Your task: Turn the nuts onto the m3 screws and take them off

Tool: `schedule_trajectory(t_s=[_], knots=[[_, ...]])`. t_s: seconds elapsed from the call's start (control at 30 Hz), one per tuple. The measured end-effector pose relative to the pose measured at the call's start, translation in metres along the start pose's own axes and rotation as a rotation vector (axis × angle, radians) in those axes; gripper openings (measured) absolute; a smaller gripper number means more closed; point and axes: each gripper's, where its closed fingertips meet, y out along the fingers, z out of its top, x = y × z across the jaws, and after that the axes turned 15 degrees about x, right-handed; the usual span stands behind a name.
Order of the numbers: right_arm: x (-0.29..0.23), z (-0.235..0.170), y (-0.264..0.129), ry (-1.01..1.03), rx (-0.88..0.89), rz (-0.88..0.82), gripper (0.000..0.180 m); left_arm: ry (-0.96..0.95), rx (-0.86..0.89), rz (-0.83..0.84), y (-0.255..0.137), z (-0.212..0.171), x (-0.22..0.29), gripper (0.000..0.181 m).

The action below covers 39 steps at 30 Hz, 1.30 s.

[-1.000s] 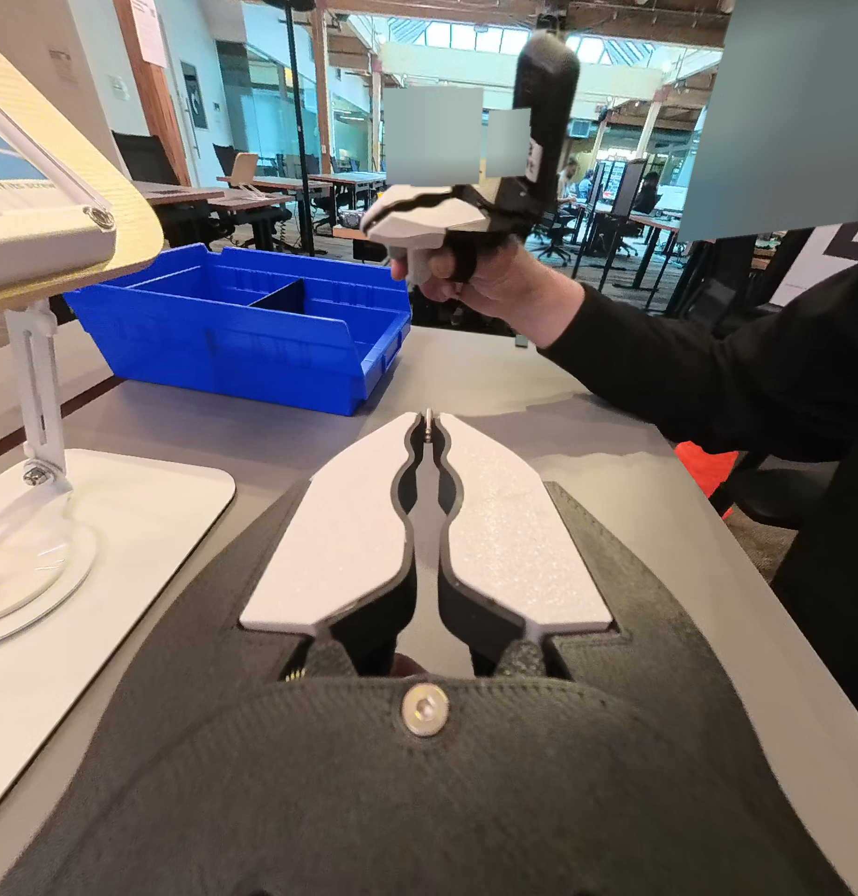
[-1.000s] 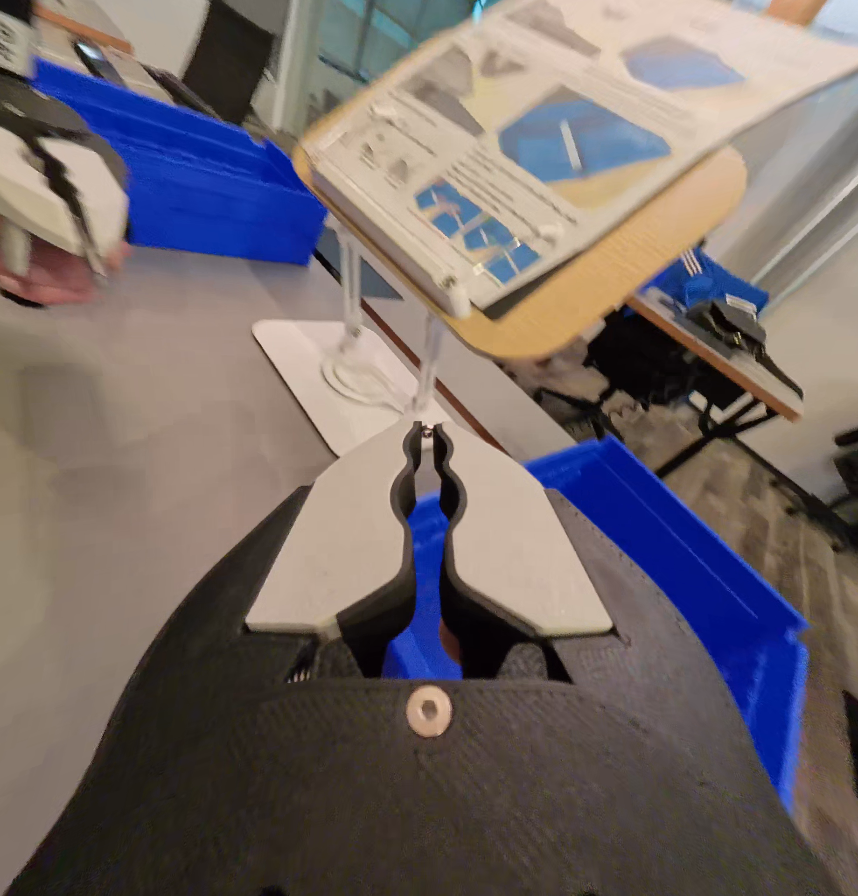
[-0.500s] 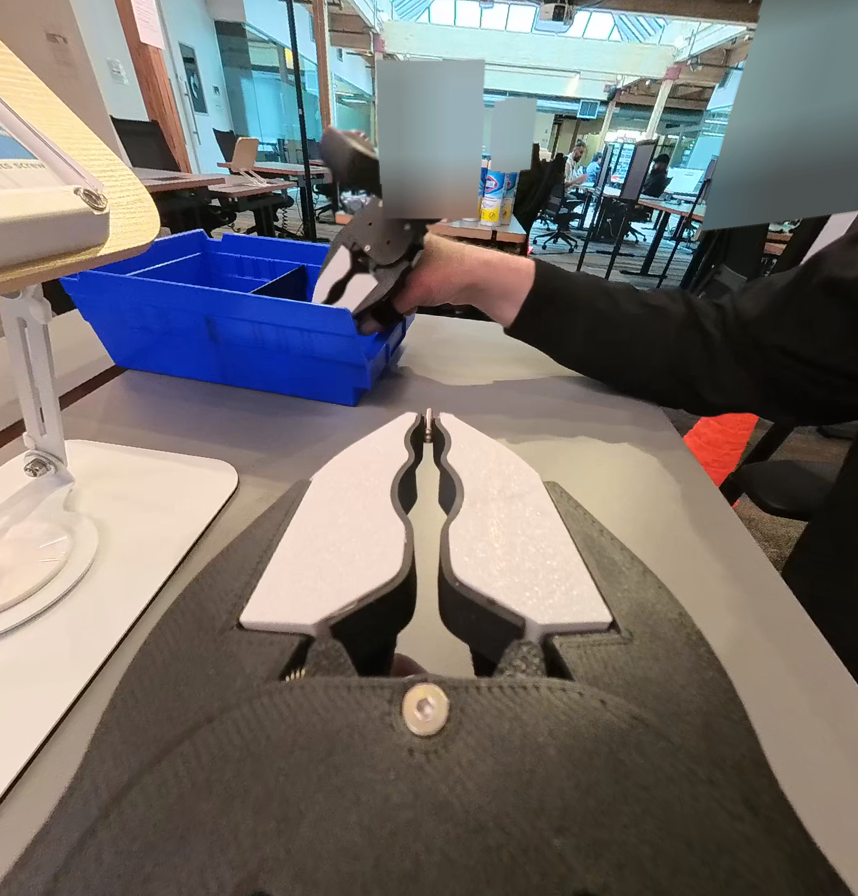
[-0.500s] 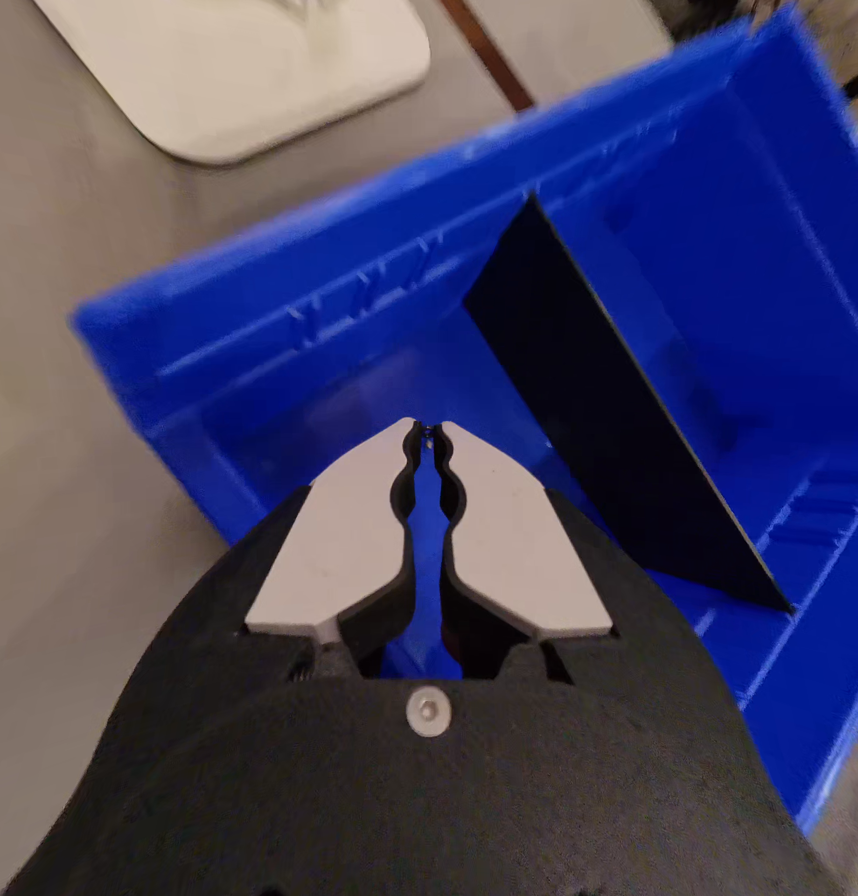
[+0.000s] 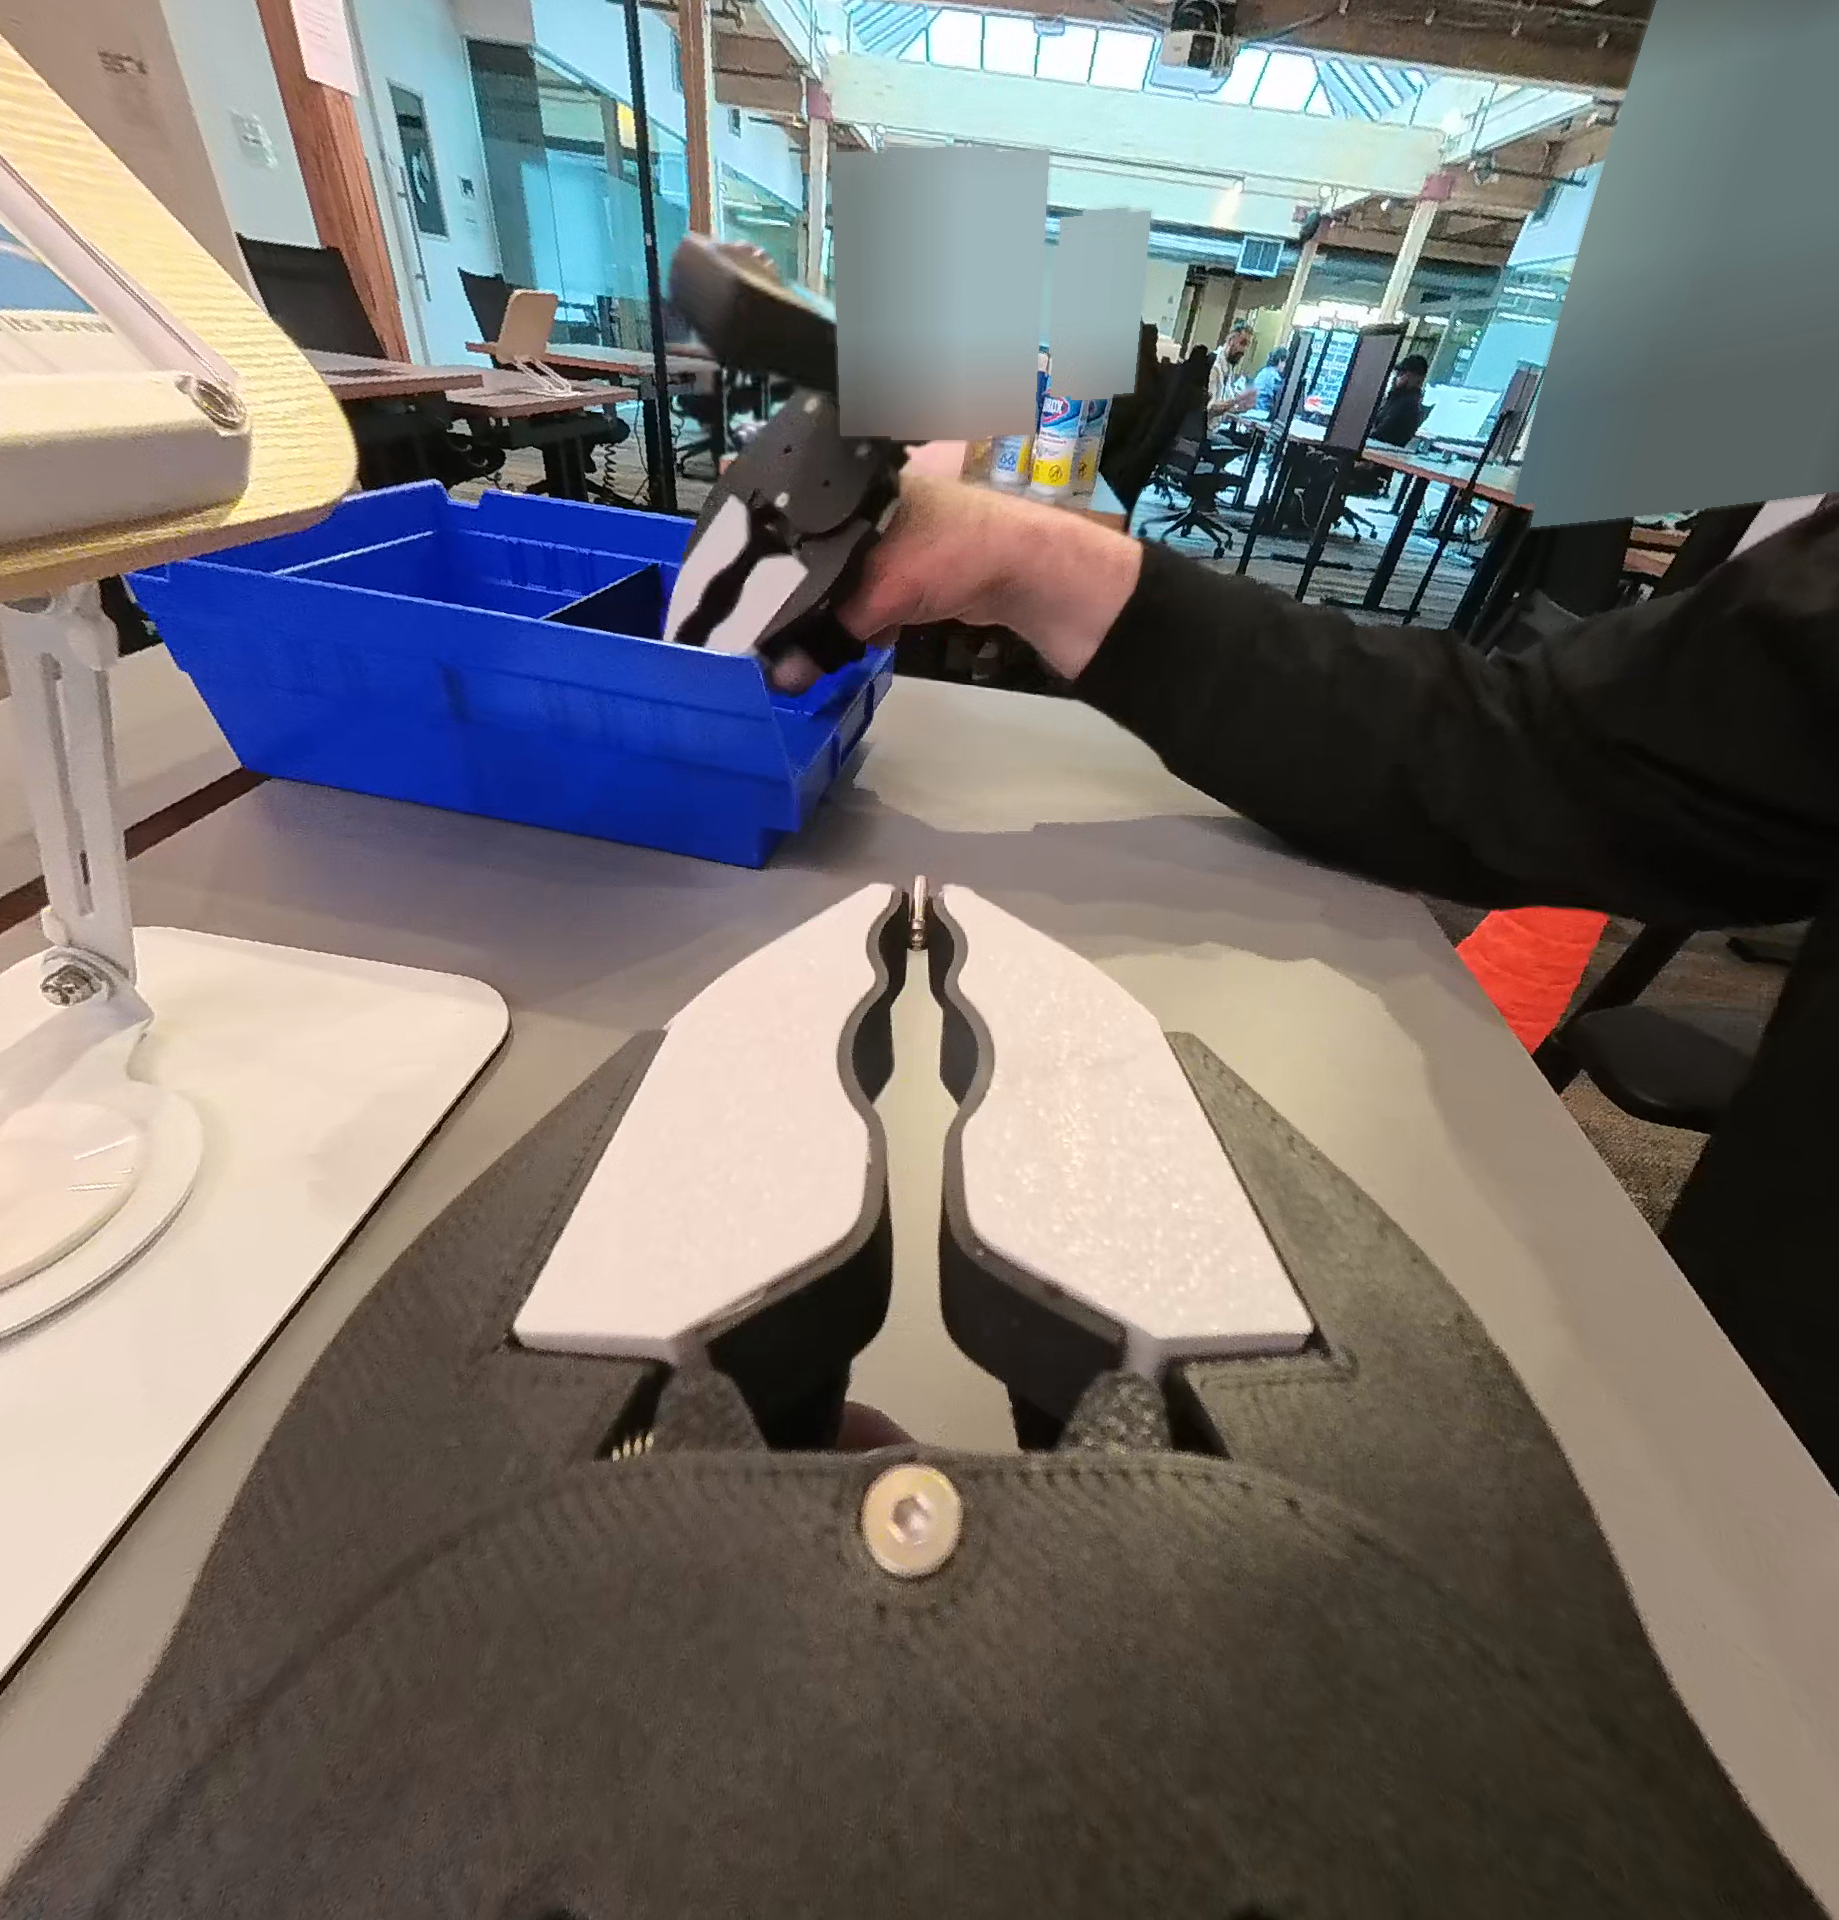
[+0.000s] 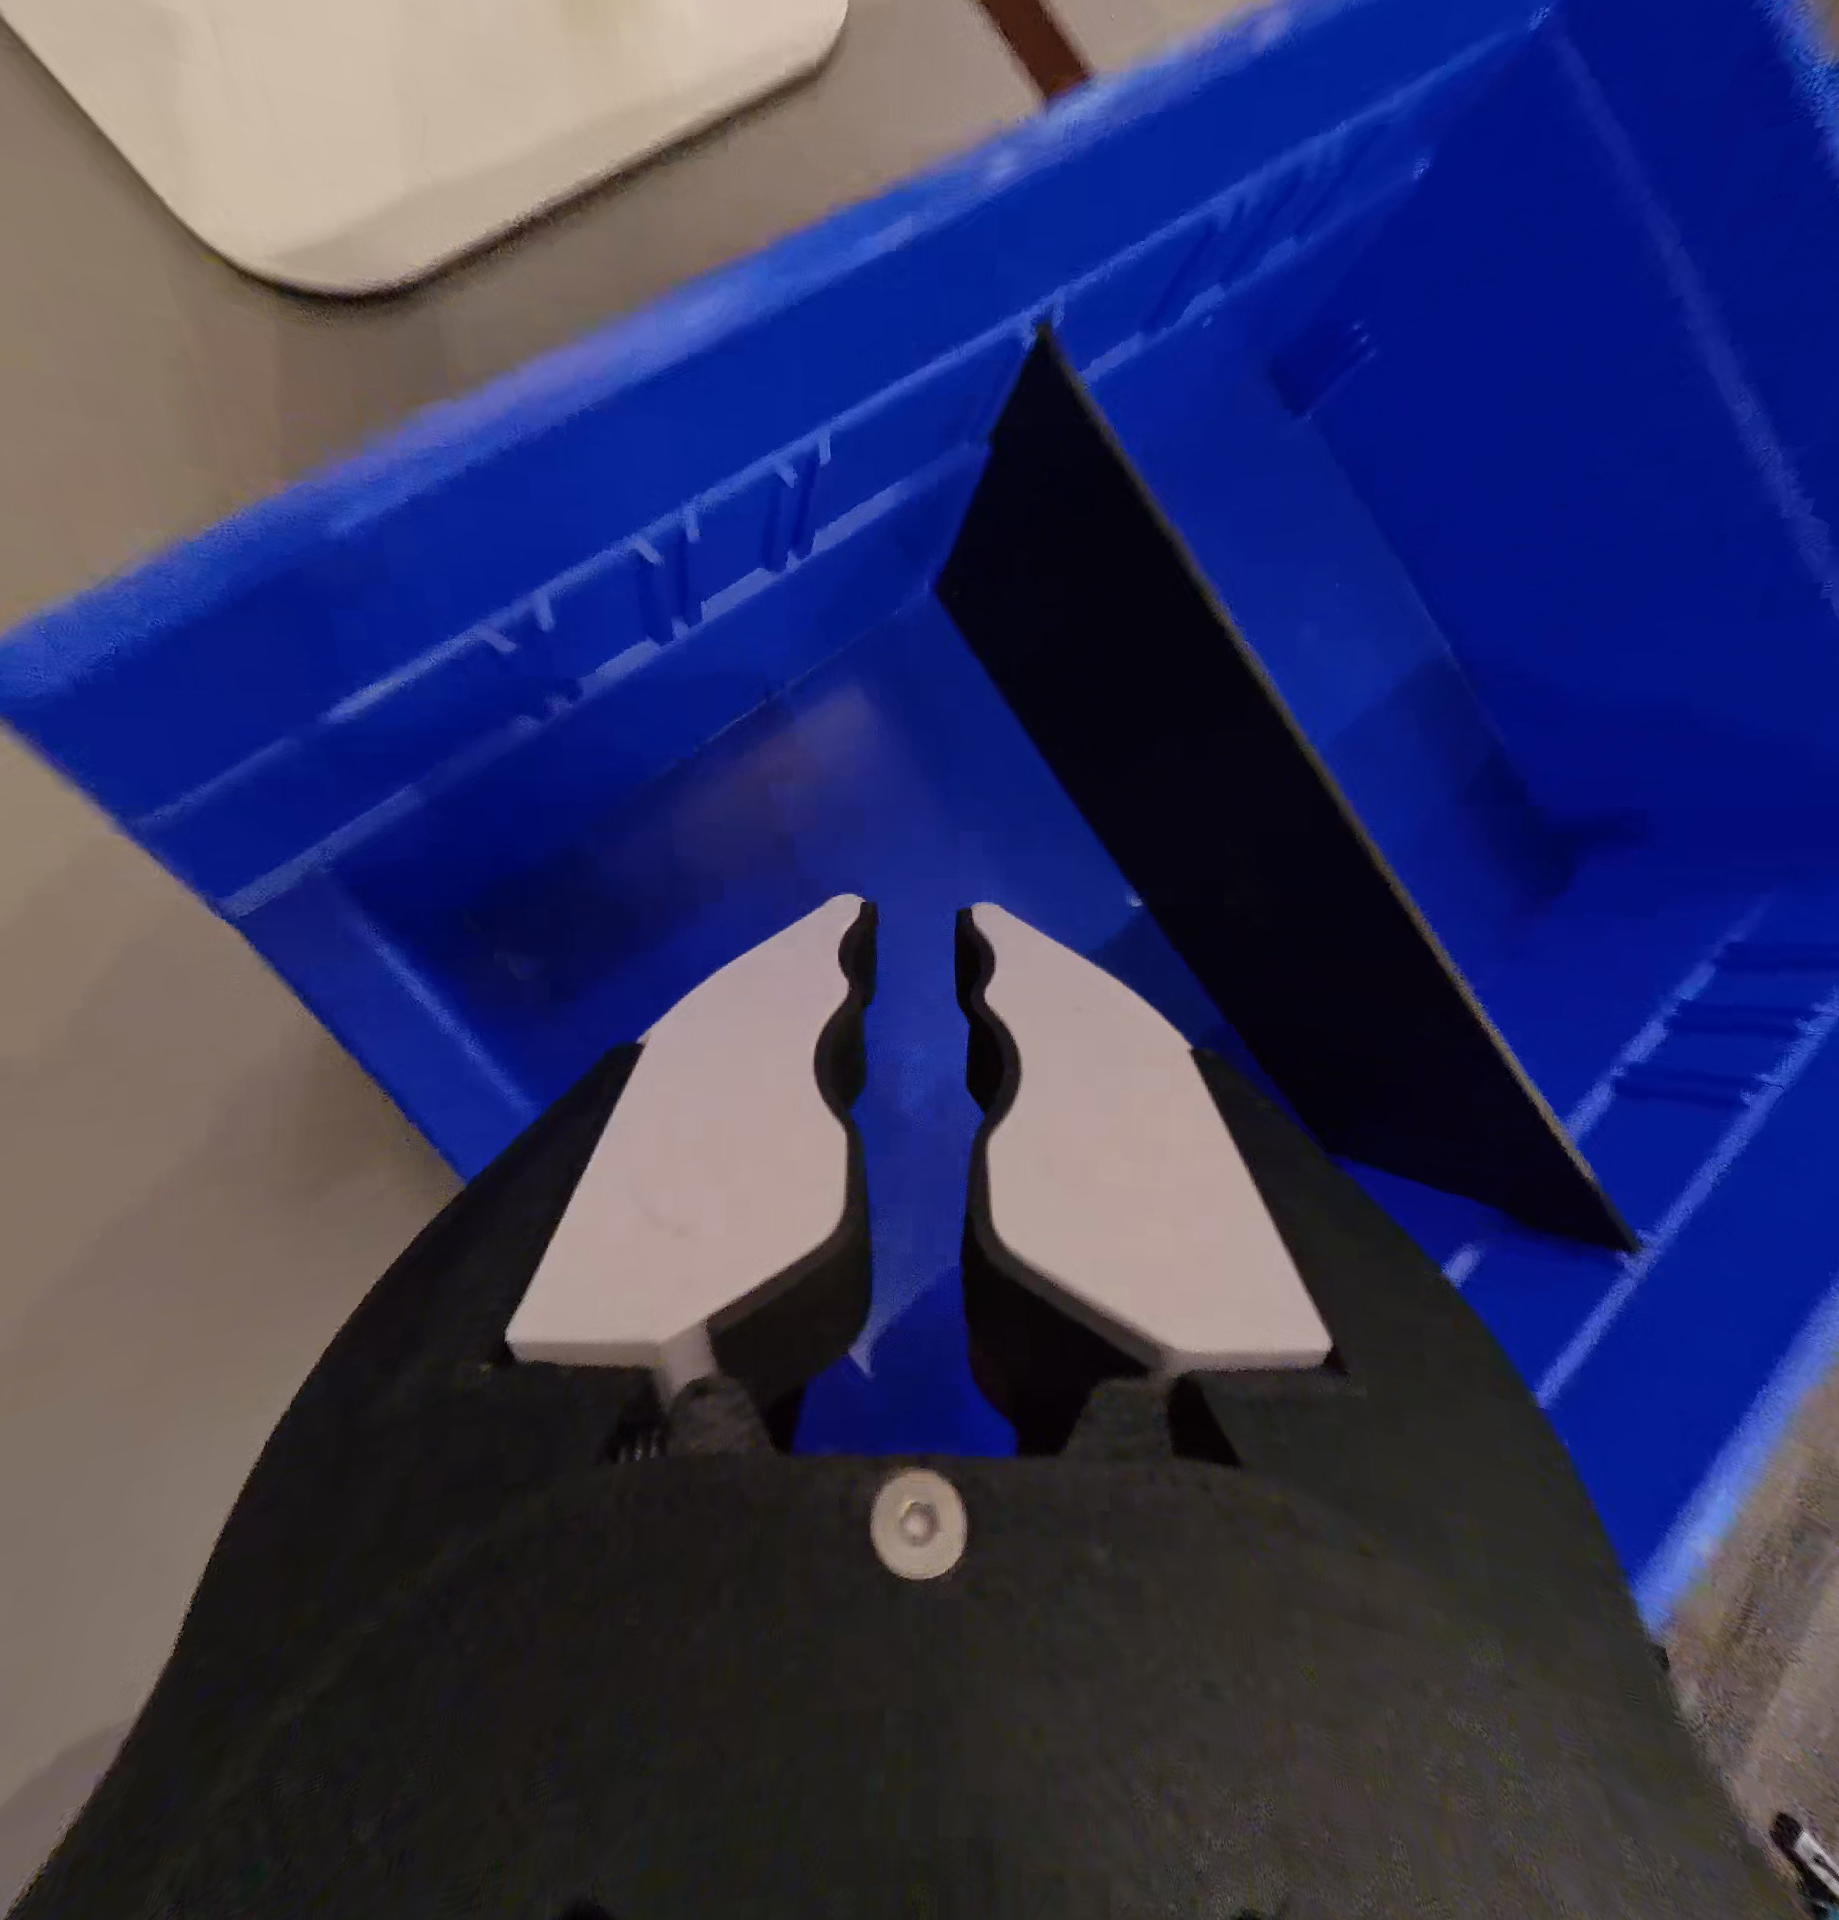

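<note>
Both claws differ now: my right claw (image 6: 915,914) has just spread over the blue bin (image 6: 582,582), nut apparently dropped. Left claw (image 5: 920,914) still pinches the screw (image 5: 919,909); removal looks done.

blue bin (image 6: 603,582) w/ black divider (image 6: 1258,831), white stand base (image 5: 271,1091), grey table (image 5: 1258,966)

right gripper (image 6: 915,914) | fingers (image 6: 717,1143) parting, small metal piece no longer pinched at tips | dipping lower into blue bin (image 6: 582,582), frame centre
</note>
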Motion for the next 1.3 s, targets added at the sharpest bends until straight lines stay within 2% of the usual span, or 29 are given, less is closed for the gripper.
schedule_trajectory(t_s=[0.03,0.1,0.2,0.3,0.43,0.57,0.7,0.97,1.23,1.3], knots=[[0.000,0.010,-0.008,-0.014,0.037,-0.022,0.015,-0.002,0.007,0.000,0.000,0.001,0.000,0.003],[-0.008,0.040,-0.030,-0.072,0.147,-0.056,0.012,-0.001,0.021,-0.002,0.000,0.004,0.000,0.003],[-0.047,0.090,-0.059,-0.129,0.324,0.000,0.013,0.003,0.039,-0.011,0.001,0.007,0.002,0.003],[-0.110,0.135,-0.076,-0.203,0.514,0.136,0.013,0.010,0.043,-0.017,0.003,0.008,0.005,0.003],[-0.189,0.157,-0.070,-0.266,0.613,0.339,0.014,0.037,0.034,-0.026,0.006,0.009,0.010,0.003],[-0.229,0.165,-0.059,-0.288,0.644,0.445,0.014,0.045,0.042,-0.041,0.006,0.011,0.015,0.003],[-0.246,0.165,-0.052,-0.240,0.669,0.547,0.013,0.056,0.044,-0.059,0.006,0.012,0.019,0.003],[-0.252,0.161,-0.044,-0.323,0.619,0.522,0.003,0.119,-0.041,-0.069,0.009,0.002,0.023,0.003],[-0.254,0.158,-0.043,-0.348,0.611,0.520,0.003,0.131,-0.040,-0.076,0.010,0.001,0.024,0.003],[-0.252,0.158,-0.044,-0.353,0.608,0.510,0.003,0.145,-0.020,-0.057,0.010,0.005,0.022,0.013]])
